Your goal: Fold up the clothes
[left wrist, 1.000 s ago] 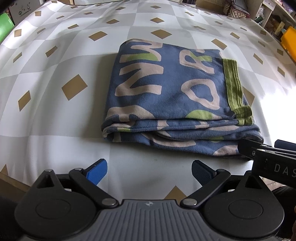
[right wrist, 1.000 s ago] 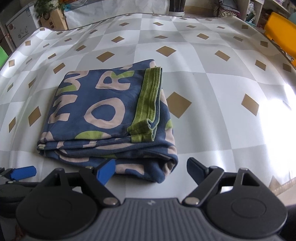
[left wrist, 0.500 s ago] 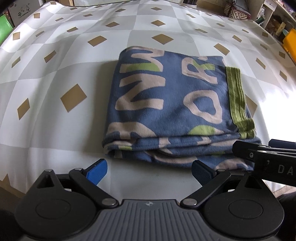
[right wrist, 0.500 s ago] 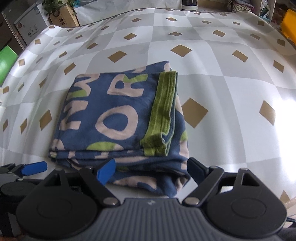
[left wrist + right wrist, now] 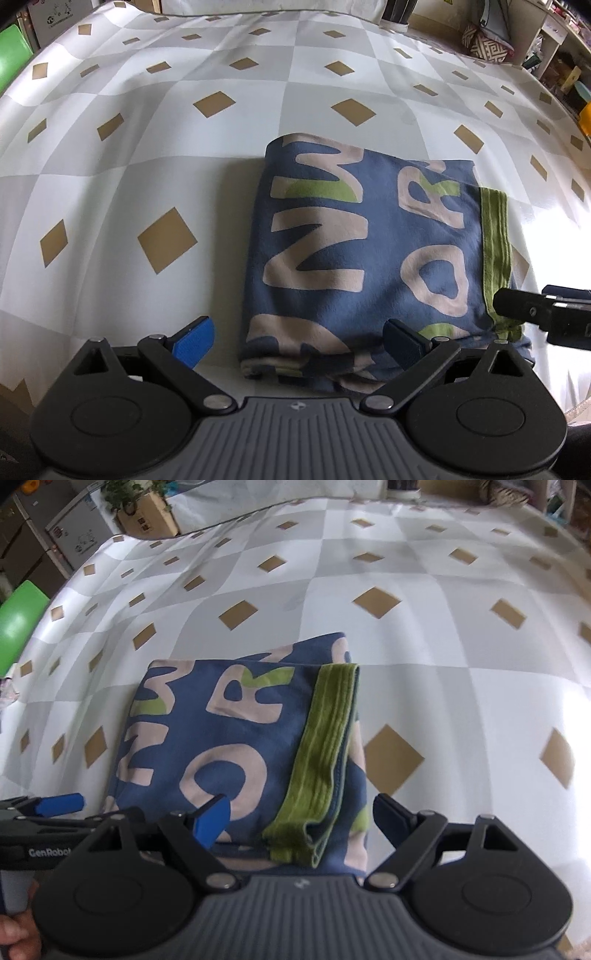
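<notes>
Checked cloth [image 5: 221, 166], cardboard box with plant [image 5: 147, 513], patterned cushion [image 5: 485, 44]

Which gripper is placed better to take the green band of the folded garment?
Probably the right gripper. Its open jaws straddle the near end of the green band. The left gripper, also open, sits over the garment nearer its plain left corner.

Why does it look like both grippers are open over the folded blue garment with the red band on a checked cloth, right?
Not quite: the band is green, not red, as the right wrist view shows. Both the left gripper and right gripper are open over the folded blue garment on the checked cloth.
</notes>
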`<state>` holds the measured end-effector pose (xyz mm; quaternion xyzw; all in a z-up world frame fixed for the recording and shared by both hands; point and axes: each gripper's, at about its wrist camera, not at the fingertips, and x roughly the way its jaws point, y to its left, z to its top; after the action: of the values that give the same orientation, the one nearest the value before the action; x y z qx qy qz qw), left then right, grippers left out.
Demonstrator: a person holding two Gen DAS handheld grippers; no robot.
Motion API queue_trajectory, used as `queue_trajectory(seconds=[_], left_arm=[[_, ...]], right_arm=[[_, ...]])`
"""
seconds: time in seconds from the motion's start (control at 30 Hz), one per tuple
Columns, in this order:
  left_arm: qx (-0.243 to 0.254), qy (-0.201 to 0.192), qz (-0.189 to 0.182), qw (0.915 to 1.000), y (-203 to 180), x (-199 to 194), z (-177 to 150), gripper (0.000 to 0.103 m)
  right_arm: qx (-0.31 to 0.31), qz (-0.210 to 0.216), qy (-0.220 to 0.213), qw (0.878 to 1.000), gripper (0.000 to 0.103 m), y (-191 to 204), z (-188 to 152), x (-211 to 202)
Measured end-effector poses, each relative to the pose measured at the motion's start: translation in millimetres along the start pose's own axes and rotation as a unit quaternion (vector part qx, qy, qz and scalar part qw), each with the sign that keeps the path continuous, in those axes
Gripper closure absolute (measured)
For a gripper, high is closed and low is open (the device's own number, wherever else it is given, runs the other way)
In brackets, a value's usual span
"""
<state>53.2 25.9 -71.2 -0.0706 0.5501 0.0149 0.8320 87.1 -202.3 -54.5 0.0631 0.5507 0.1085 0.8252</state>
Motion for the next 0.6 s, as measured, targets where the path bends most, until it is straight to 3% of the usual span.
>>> queue_trajectory(seconds=[0.43, 0.6], left_arm=[[0.007, 0.032, -0.039, 0.9987, 15, 27, 22, 0.004], [0.013, 0.041, -0.056, 0.9975, 21, 37, 30, 0.004]], right_arm=[[0.008, 0.026, 0.036, 0.999, 0.019, -32, 23, 32], [-0.003, 0.043, 0.029, 0.999, 0.016, -37, 28, 37]])
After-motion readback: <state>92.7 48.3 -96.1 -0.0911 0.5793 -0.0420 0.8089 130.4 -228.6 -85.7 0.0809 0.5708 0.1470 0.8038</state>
